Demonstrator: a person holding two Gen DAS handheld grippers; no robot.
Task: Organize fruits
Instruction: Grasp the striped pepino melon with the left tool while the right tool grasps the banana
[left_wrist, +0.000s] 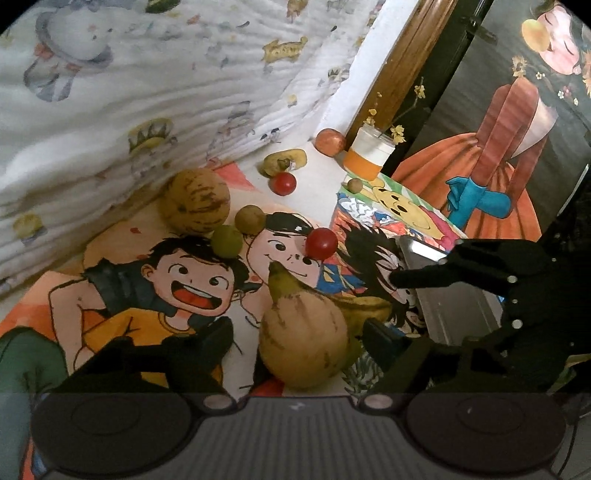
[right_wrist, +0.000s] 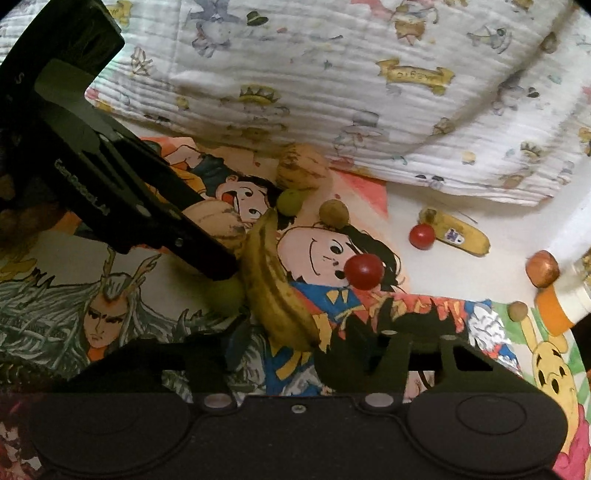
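In the left wrist view a pale striped melon (left_wrist: 303, 339) lies on the cartoon-printed mat (left_wrist: 147, 288), between the fingers of my left gripper (left_wrist: 295, 332). A narrow gap shows on each side, so the gripper is open around it. A spotted banana (right_wrist: 269, 288) lies against the melon (right_wrist: 221, 225). Its near end sits between the fingers of my right gripper (right_wrist: 282, 343), whose right finger lies close against the peel while the left one stands off it. That gripper also reads as open.
On the mat lie a second melon (left_wrist: 195, 201), green fruits (left_wrist: 226, 240) (right_wrist: 225, 295), a brown fruit (left_wrist: 250, 220) and a red tomato (left_wrist: 321, 243). Further back are another tomato (left_wrist: 282, 183), a banana (right_wrist: 458, 236), an apple (left_wrist: 330, 141) and an orange-banded cup (left_wrist: 369, 155). A folded blanket (left_wrist: 147, 92) borders the left; a metal tray (left_wrist: 450, 306) lies right.
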